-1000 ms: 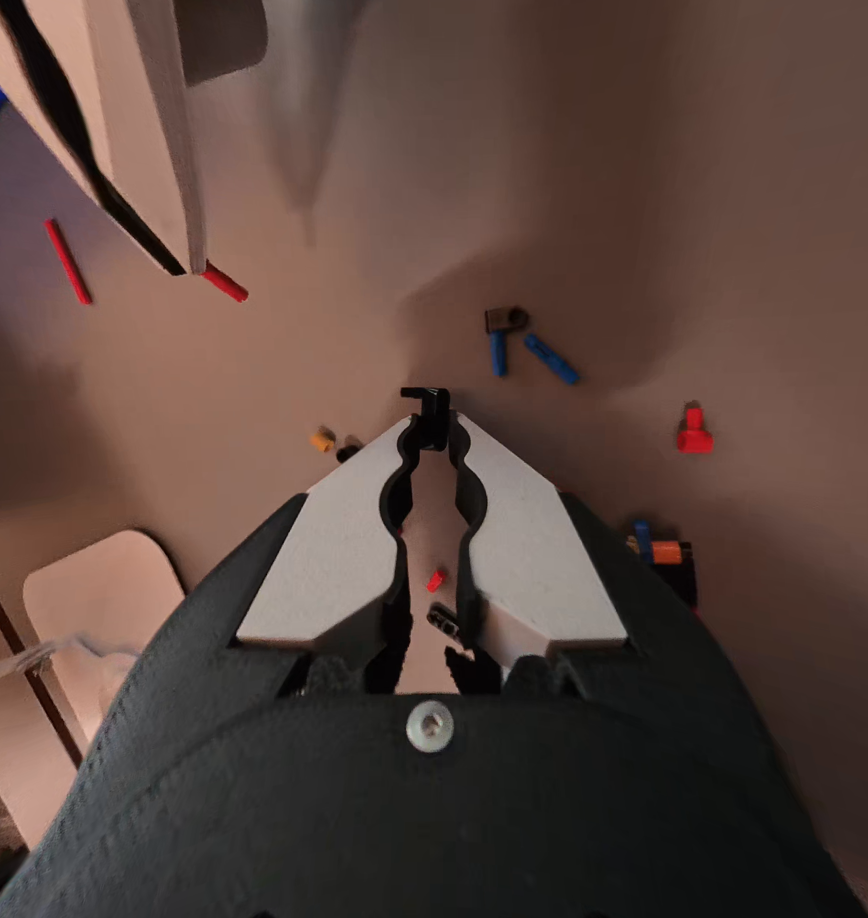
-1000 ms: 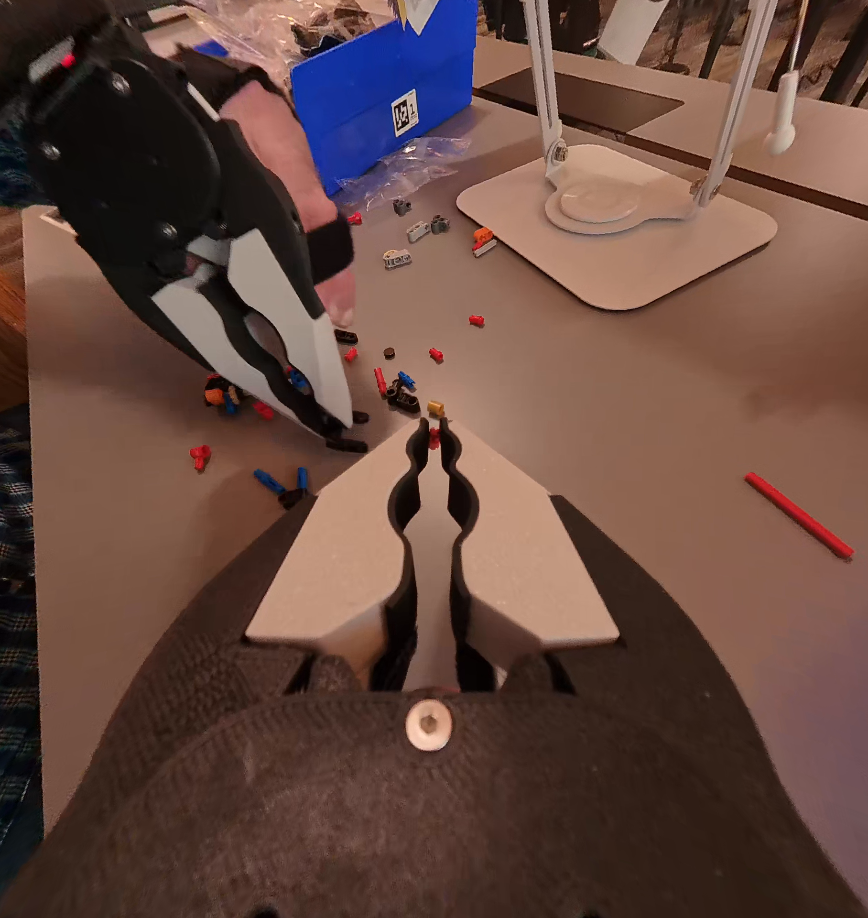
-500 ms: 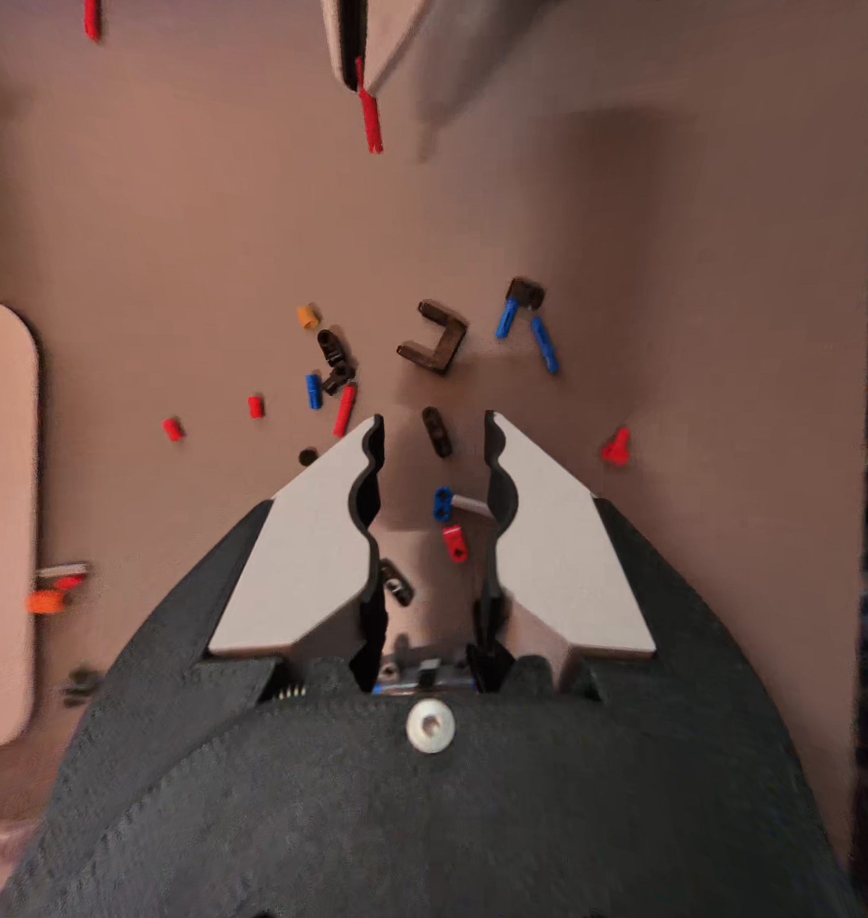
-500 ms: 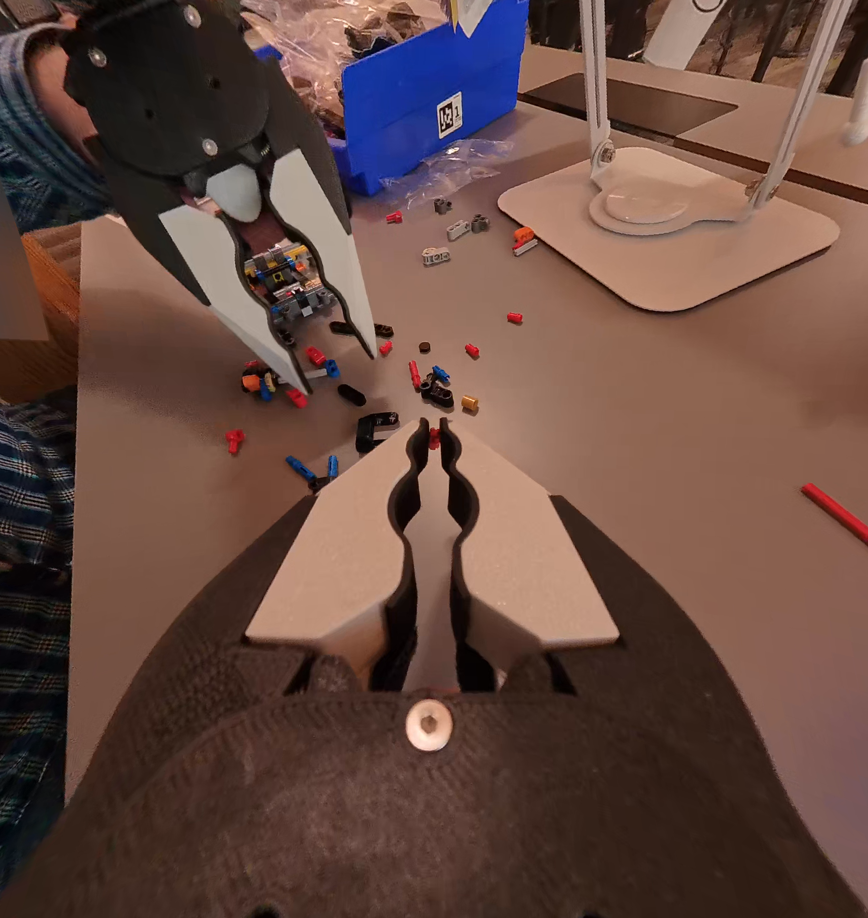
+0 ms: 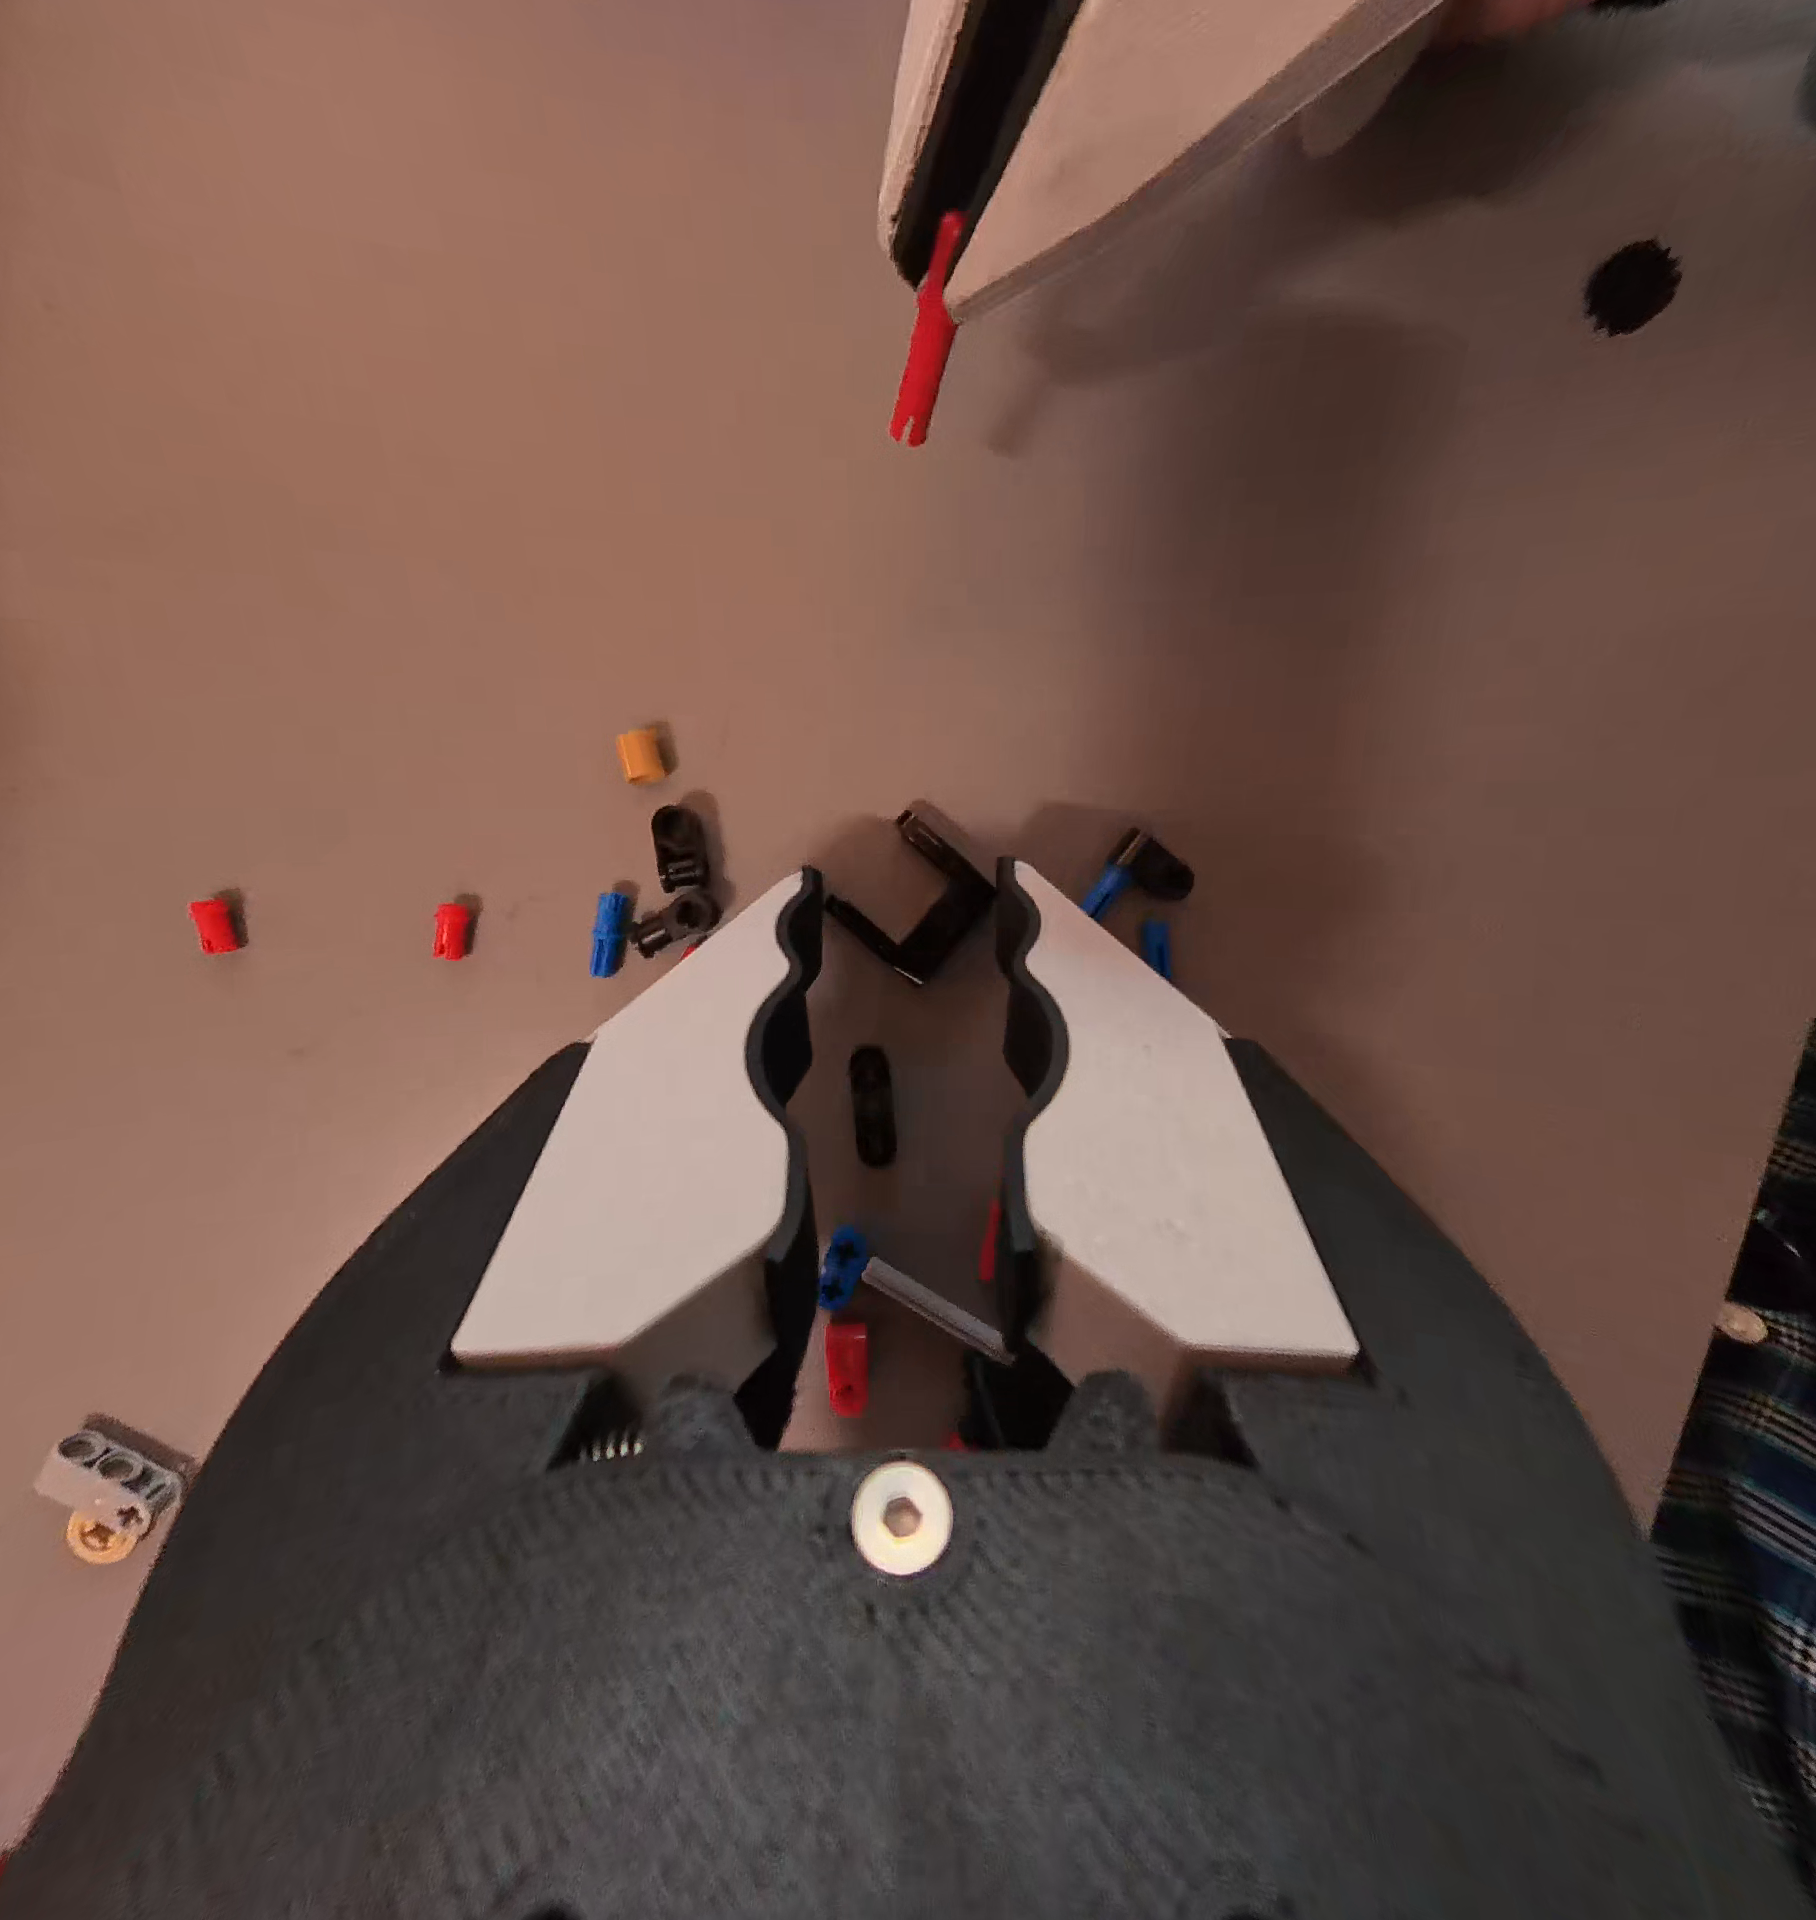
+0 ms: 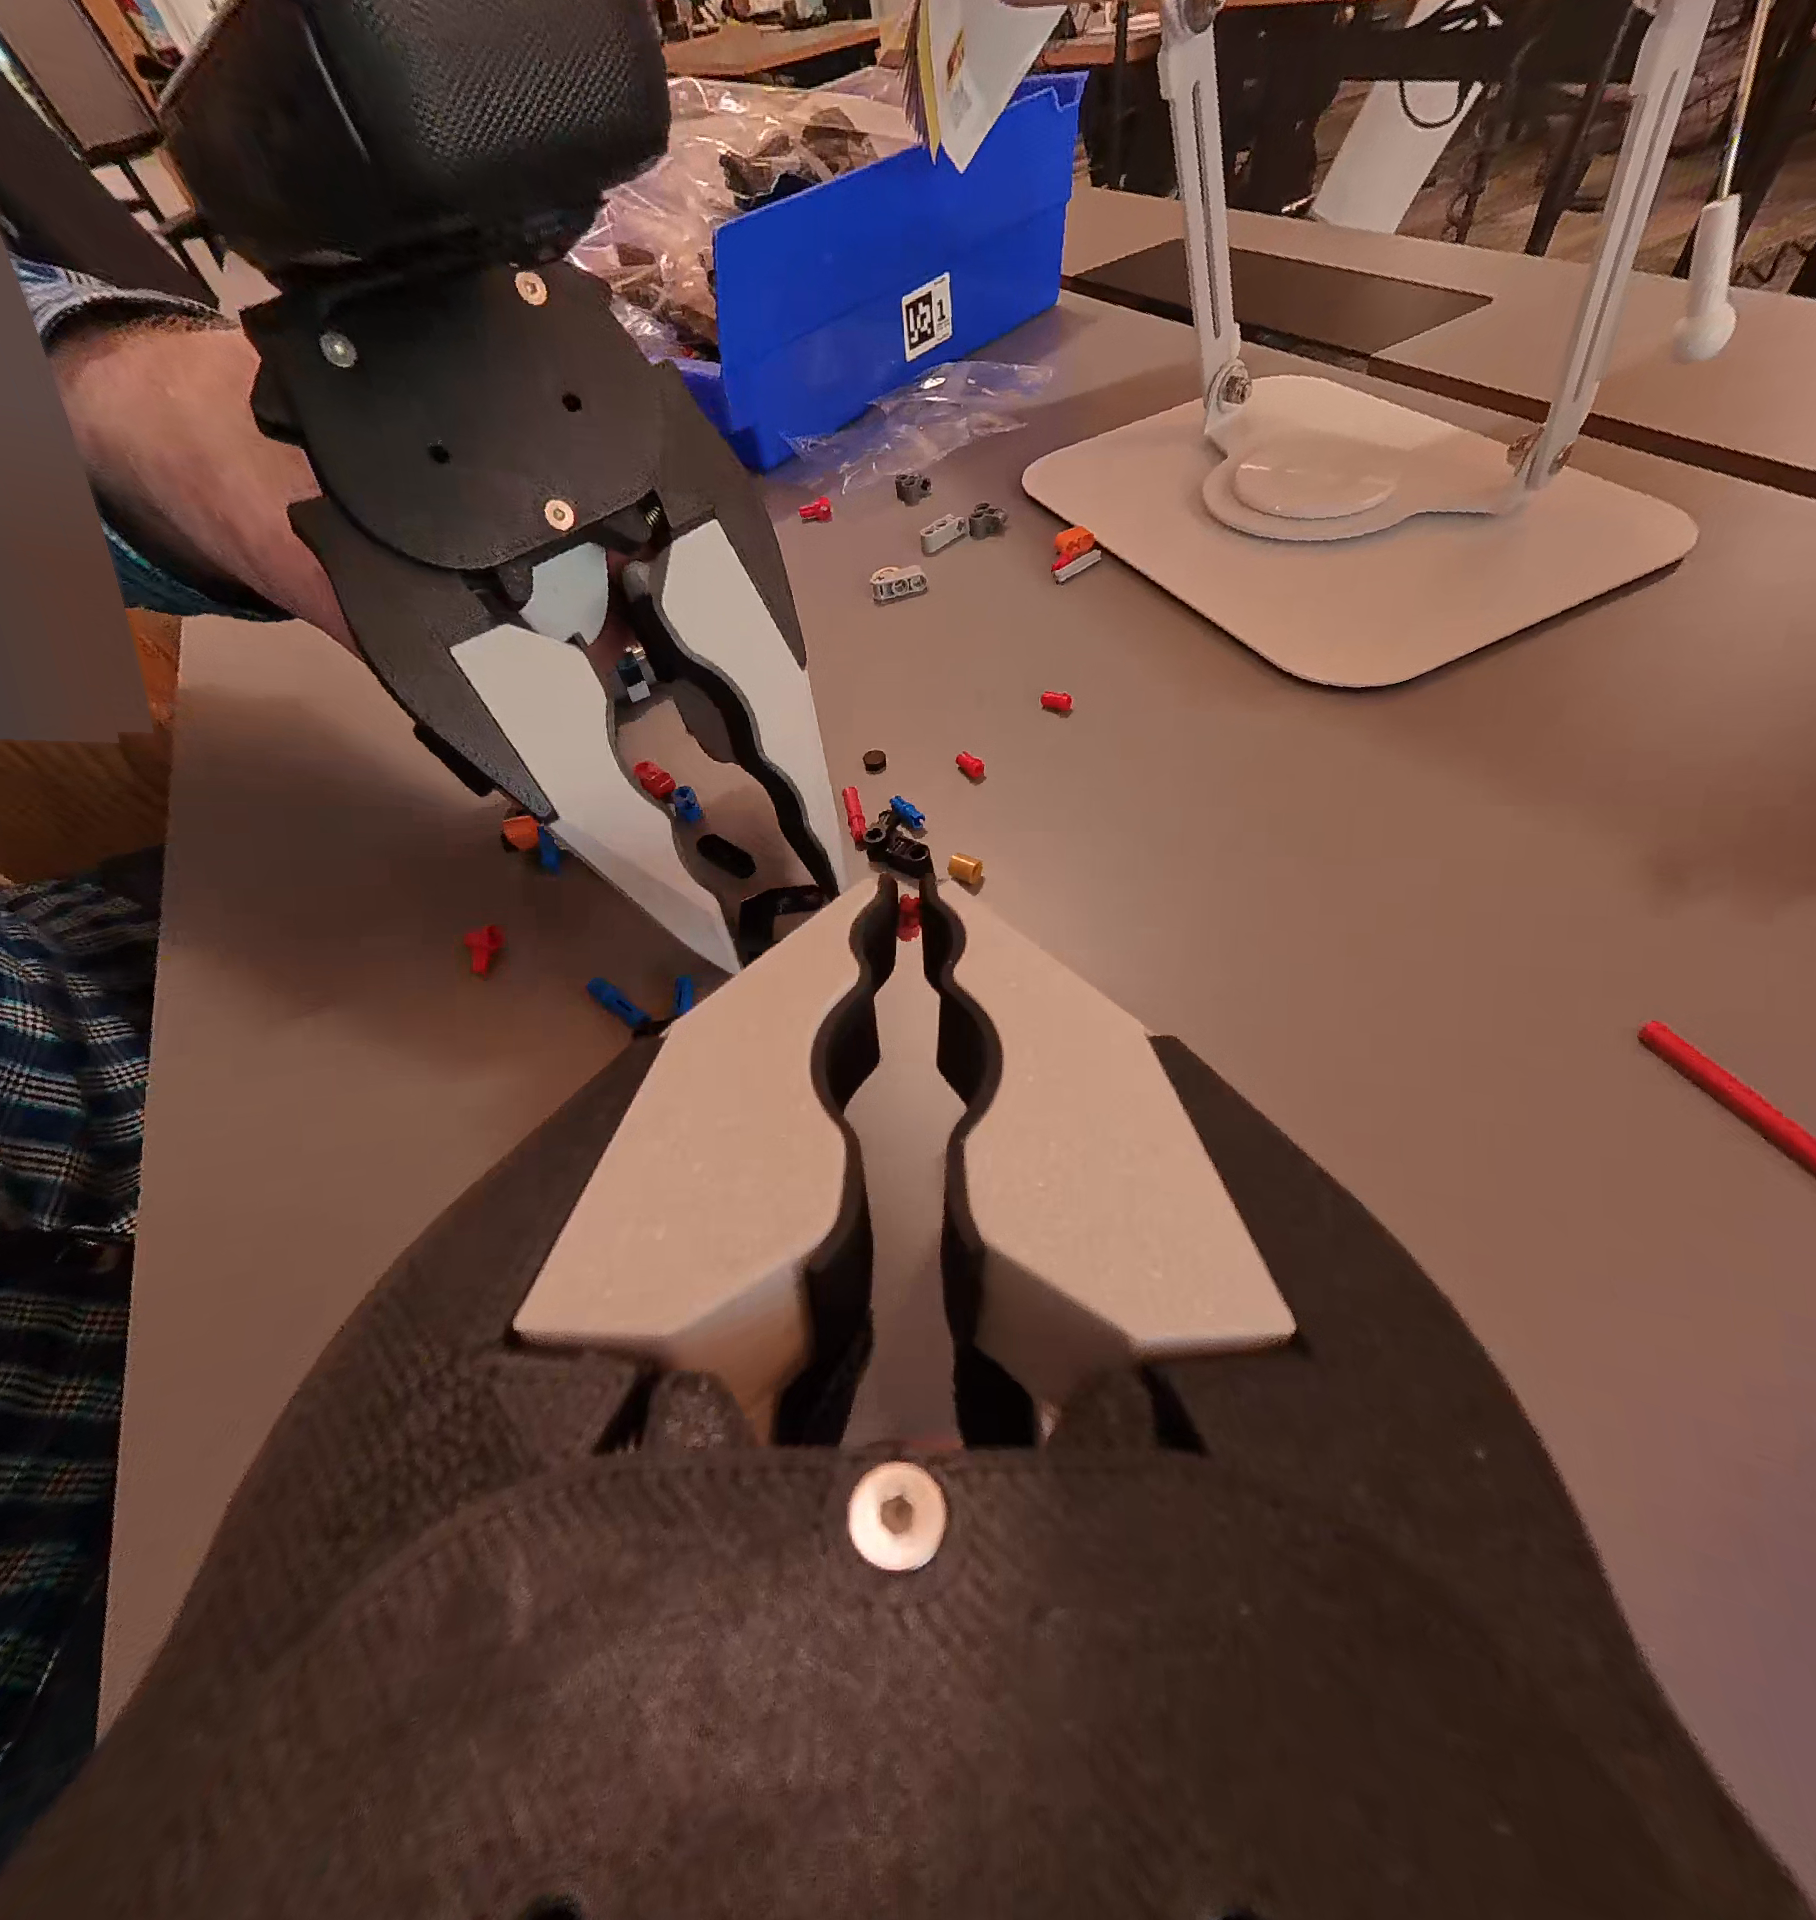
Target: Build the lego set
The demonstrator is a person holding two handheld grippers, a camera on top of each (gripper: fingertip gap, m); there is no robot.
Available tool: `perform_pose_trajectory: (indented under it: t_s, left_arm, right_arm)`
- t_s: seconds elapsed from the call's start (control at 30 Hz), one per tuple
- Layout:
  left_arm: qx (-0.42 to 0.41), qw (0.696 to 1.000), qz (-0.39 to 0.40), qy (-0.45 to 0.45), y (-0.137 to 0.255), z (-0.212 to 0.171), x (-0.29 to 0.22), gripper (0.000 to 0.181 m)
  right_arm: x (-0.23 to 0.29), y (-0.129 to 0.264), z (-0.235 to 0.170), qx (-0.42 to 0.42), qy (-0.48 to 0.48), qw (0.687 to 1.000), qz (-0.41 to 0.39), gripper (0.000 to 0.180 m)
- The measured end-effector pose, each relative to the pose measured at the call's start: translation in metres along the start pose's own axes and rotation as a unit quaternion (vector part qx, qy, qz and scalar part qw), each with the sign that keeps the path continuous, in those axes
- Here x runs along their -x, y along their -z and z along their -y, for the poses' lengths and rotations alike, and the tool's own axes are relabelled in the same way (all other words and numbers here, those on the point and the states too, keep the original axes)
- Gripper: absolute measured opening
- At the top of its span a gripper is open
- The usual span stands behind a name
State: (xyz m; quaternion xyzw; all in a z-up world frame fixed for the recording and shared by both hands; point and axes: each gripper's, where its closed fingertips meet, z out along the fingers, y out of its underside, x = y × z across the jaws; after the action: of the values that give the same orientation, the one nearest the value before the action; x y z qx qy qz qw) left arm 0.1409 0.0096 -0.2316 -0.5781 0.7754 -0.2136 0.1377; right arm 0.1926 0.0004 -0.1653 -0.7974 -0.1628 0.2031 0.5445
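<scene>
Left wrist view looks straight down on the brown table, with the left gripper spread wide and holding nothing. Just beyond its fingertips lies one black U-shaped bracket, flat on the table. Between the fingers, nearer the camera, lie one short black link, one blue connector with a grey axle stuck in it, and one red connector. Left of the gripper I count two red pins, one blue pin, two black connectors and one orange bush. At the near left sits one grey beam on a tan piece. Right of the fingers lie two blue pins, one of them plugged into a small black connector.

At the far edge, the right gripper is pressed together on one red pin-axle, which sticks out past its tips above the table.

Right wrist view shows that same gripper with only a speck of red between its tips. Beyond it stand one blue bin, clear plastic bags and one white stand base. One long red axle lies alone at the right. A partly built model seems to sit behind the left gripper, though it is mostly hidden.
</scene>
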Motion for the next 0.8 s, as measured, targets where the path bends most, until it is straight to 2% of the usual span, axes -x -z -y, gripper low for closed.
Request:
perform_pose_trajectory:
  t_s: [0.13,0.2,0.33,0.43,0.6,0.8]
  left_arm:
    - [0.009,0.999,-0.009,-0.045,-0.004,0.004,-0.006,0.031]
    - [0.017,0.994,-0.031,-0.099,-0.006,0.009,-0.012,0.031]
    - [0.028,0.962,-0.082,-0.257,-0.012,0.018,-0.026,0.031]
    - [0.052,0.949,-0.08,-0.3,-0.008,0.017,-0.016,0.043]
    - [0.012,0.971,-0.032,-0.237,0.031,0.017,0.006,0.046]
    - [0.008,0.986,0.013,-0.167,0.074,-0.035,-0.002,0.047]
  right_arm:
    - [0.0,0.001,0.001,-0.005,0.002,1.0,0.002,0.0]
    - [0.0,0.002,0.002,-0.01,0.0,1.0,0.003,0.0]
    - [-0.001,0.004,0.003,-0.014,-0.004,1.0,0.004,0.0]
    - [0.0,0.004,0.004,-0.017,-0.003,1.0,0.005,0.0]
    - [0.002,0.007,0.006,-0.027,-0.002,1.0,0.013,0.0]
    - [0.01,0.004,0.004,-0.018,0.011,0.999,0.025,0.0]
